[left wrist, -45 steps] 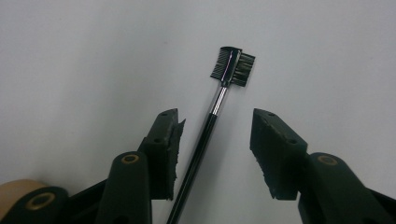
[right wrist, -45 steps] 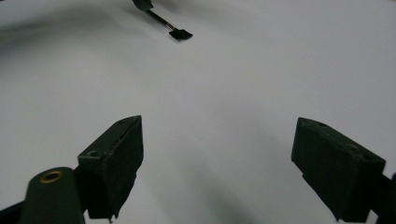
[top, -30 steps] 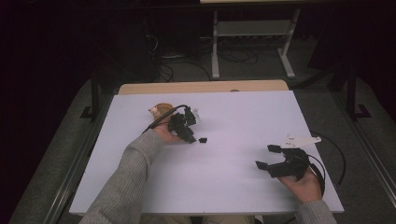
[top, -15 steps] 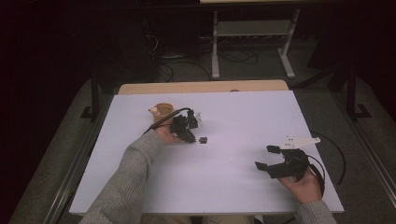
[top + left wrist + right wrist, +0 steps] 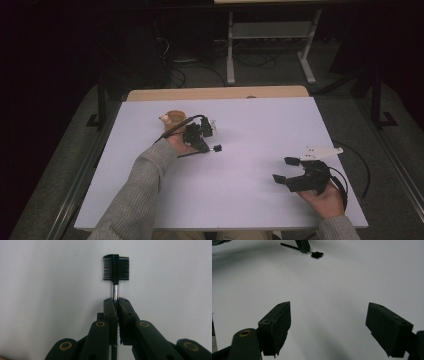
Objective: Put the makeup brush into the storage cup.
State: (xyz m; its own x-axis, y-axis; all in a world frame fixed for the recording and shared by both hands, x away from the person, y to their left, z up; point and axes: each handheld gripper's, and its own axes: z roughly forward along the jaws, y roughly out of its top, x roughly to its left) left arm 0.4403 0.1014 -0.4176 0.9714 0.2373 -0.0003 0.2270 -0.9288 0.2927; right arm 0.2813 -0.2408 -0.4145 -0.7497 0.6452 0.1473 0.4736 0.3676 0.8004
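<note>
Right now your left gripper [image 5: 116,302] has its fingers closed tight on the thin metal stem of a small black brow comb-and-brush [image 5: 116,267], which points straight out ahead of them over the white worktop [image 5: 260,130]. From above, that gripper [image 5: 206,146] sits toward the left middle of the worktop, with the brush head [image 5: 217,148] low over the surface or on it; which of the two is hard to tell. A small tan cup [image 5: 174,119] stands just behind your left hand [image 5: 180,145].

The hold is very near the fingertips and on a slick, narrow stem, so I would expect the tool to pivot or slide if you swing it quickly. Keep the squeeze steady and move the wrist slowly. If the tan cup is where it goes, lift first so the handle end clears the rim.

Your right gripper [image 5: 287,170] rests near the worktop's right front, fingers [image 5: 277,322] spread wide with nothing between them. Keep it well apart unless you need it to steady the cup.
</note>
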